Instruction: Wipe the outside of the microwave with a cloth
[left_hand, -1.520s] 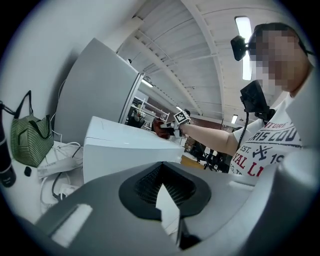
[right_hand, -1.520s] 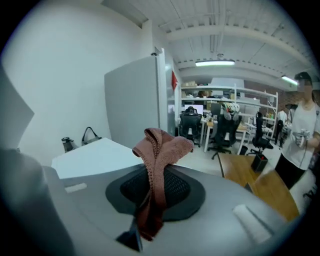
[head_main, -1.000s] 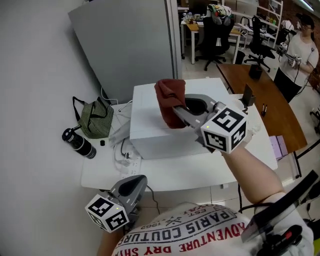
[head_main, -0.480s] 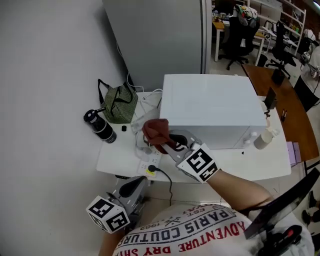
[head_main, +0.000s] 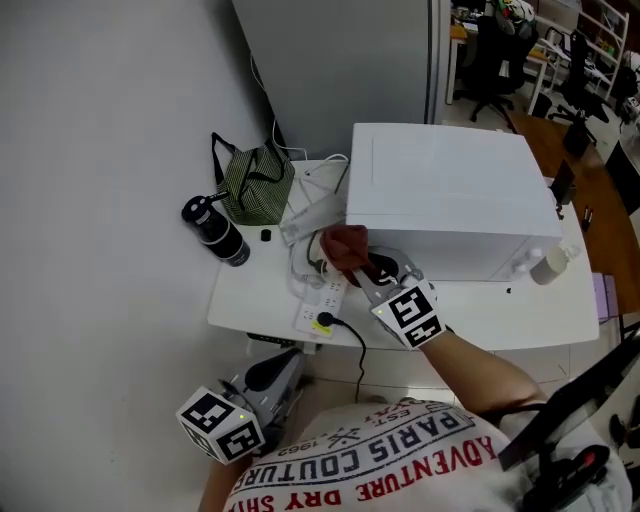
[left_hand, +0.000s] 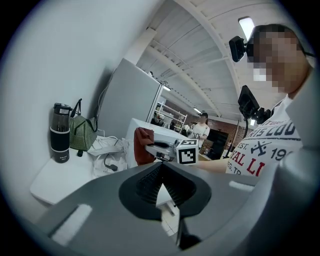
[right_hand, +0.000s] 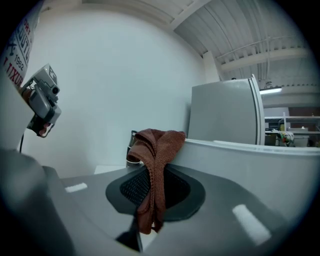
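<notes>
The white microwave (head_main: 450, 190) stands on a white table (head_main: 260, 290). My right gripper (head_main: 352, 262) is shut on a reddish-brown cloth (head_main: 343, 244) and holds it against the microwave's left side, low near the front corner. In the right gripper view the cloth (right_hand: 156, 165) hangs bunched between the jaws, with the microwave wall (right_hand: 250, 165) just to its right. My left gripper (head_main: 283, 362) hangs low below the table's front edge, shut and holding nothing. The left gripper view looks across at the cloth (left_hand: 144, 146) and the microwave (left_hand: 142, 127).
A black bottle (head_main: 216, 231) and a green striped bag (head_main: 257, 182) sit left of the microwave. A power strip (head_main: 322, 300) with cables lies near the cloth. A small white bottle (head_main: 554, 263) stands at the microwave's right. A grey partition (head_main: 340, 60) rises behind, a brown table (head_main: 600, 200) lies right.
My right gripper carried the cloth from the microwave's top down to its left side. The head view swung left. My left gripper stayed low.
</notes>
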